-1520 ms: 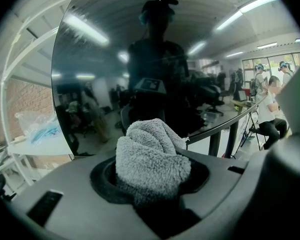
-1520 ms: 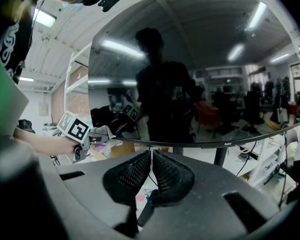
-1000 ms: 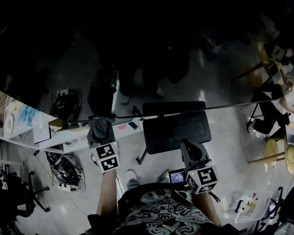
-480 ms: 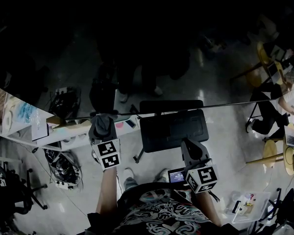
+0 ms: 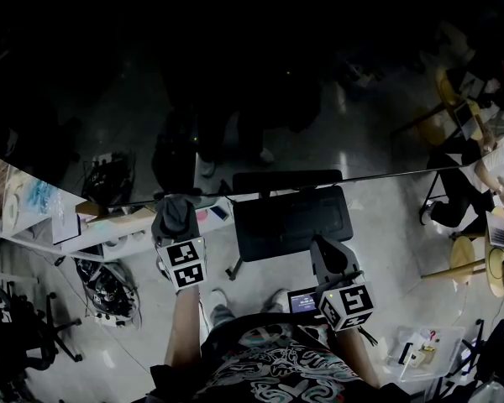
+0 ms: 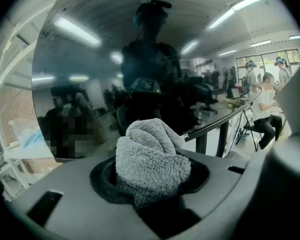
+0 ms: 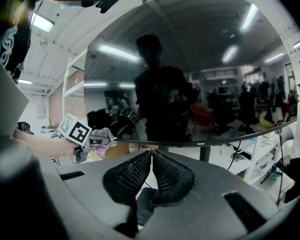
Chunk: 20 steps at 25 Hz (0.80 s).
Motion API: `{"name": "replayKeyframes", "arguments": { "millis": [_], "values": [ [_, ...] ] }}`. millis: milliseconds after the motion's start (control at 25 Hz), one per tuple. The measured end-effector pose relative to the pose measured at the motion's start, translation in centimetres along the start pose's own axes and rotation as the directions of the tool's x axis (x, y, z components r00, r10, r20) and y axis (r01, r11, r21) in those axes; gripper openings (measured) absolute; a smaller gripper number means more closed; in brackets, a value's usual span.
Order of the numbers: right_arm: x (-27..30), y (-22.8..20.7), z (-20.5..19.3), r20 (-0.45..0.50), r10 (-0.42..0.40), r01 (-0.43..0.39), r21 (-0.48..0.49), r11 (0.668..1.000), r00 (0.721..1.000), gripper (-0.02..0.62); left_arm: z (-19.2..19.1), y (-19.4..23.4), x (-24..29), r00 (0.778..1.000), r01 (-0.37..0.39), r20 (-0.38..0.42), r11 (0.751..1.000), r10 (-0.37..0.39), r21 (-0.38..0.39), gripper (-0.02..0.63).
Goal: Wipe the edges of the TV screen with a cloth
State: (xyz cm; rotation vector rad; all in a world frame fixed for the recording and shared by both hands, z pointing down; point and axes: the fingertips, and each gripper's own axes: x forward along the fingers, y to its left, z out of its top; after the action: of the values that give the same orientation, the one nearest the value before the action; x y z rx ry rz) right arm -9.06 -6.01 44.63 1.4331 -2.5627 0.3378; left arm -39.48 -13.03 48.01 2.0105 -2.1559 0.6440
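Observation:
The dark TV screen [image 5: 252, 74] fills the upper head view; its thin bottom edge [image 5: 378, 175] runs across the middle. My left gripper [image 5: 175, 208] is shut on a bunched grey cloth [image 5: 175, 217], which touches that bottom edge left of centre. In the left gripper view the cloth [image 6: 151, 161] bulges out between the jaws, close to the glossy screen [image 6: 140, 69]. My right gripper [image 5: 322, 246] is held below the screen, apart from it, shut with nothing in it. In the right gripper view its tips [image 7: 151, 153] meet, and the left gripper [image 7: 92, 136] shows at the screen's lower left.
A black stand [image 5: 290, 221] sits under the screen's middle. A cluttered white shelf [image 5: 109, 225] and tangled cables [image 5: 109, 292] lie at the left. Yellow stools [image 5: 472, 260] and seated people are at the right. A white box [image 5: 420, 351] is on the floor.
The cloth in my left gripper has shifted slightly right along the bottom edge, relative to the stand. The right gripper has barely moved.

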Motion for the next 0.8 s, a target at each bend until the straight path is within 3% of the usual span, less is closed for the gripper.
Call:
{"name": "replayKeyframes", "arguments": {
  "millis": [800],
  "values": [
    [-2.3, -3.0, 0.0, 0.023, -0.011, 0.011, 0.004, 1.0, 1.0, 0.035, 1.1, -3.8, -0.2, 1.0, 0.018, 0.002, 1.0, -0.018, 0.017, 0.196]
  ]
}}
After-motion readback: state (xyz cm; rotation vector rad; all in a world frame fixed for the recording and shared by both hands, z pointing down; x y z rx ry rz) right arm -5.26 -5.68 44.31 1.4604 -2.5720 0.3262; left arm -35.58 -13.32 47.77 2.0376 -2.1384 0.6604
